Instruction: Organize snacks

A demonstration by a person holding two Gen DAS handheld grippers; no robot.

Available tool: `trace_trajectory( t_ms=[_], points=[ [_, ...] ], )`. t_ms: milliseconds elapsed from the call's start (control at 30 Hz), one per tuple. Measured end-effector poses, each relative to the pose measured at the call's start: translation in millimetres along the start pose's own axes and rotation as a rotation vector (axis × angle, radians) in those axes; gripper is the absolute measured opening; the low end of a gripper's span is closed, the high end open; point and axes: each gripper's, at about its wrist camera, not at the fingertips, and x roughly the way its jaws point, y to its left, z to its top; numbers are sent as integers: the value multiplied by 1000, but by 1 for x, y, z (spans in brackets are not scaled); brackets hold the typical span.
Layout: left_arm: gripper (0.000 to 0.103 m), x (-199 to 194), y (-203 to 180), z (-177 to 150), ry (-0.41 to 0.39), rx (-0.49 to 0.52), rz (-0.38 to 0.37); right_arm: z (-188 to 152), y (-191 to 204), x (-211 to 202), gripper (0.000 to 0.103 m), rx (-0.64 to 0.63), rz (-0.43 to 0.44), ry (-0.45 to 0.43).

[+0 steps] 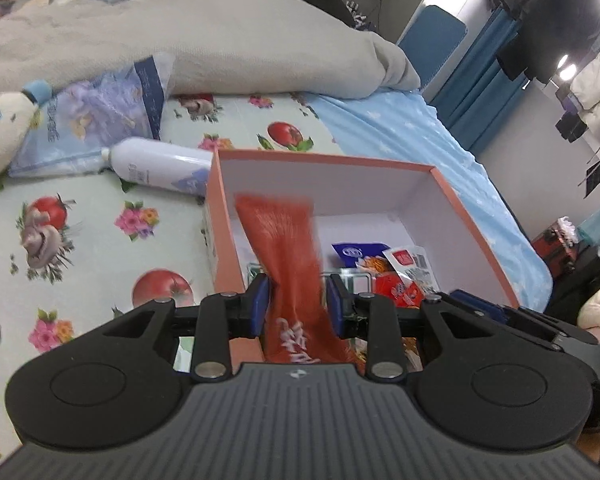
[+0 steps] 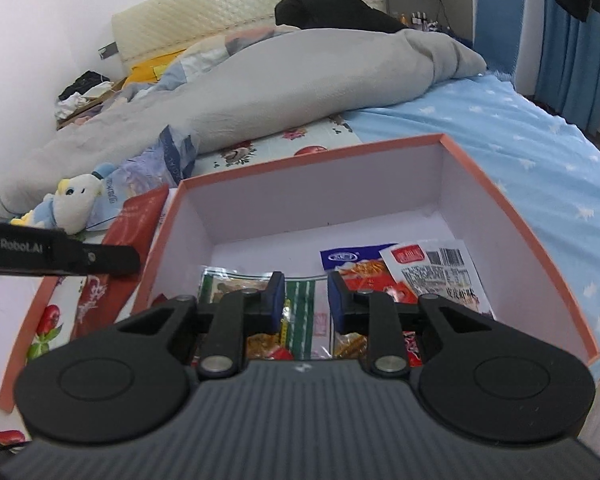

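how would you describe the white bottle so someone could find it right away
Start at the open orange box on the flowered sheet. Just past its left wall, the white bottle lies on its side, below the pale blue packet. It is the only smooth, hard cylinder among soft bags and a plush toy.

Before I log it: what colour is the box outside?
Salmon-orange box, white inside; right wrist view shows it best.
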Motion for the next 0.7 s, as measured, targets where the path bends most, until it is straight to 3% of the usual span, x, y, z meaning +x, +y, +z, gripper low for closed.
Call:
trace_trajectory(
  t_ms=[33, 67, 100, 433, 533, 700],
  points=[
    [48, 0, -1, 1, 0, 4, 13, 1, 0, -2, 27, 1, 1, -2],
    [68, -2, -2, 2, 1, 3, 21, 2, -1, -3, 27, 0, 1, -6],
    [76, -4, -3, 3, -3, 2, 26, 4, -2, -6, 27, 0, 0, -13],
    [77, -72, -25, 18, -107, 69, -2, 40, 12, -75, 27, 11, 30, -161],
    [84, -105, -36, 26, -160, 98, -8, 56, 21, -111, 28, 15, 55, -238],
    [97, -158, -53, 30, -234, 139, -8, 70, 36, -150, 28, 0, 76, -293]
  ],
)
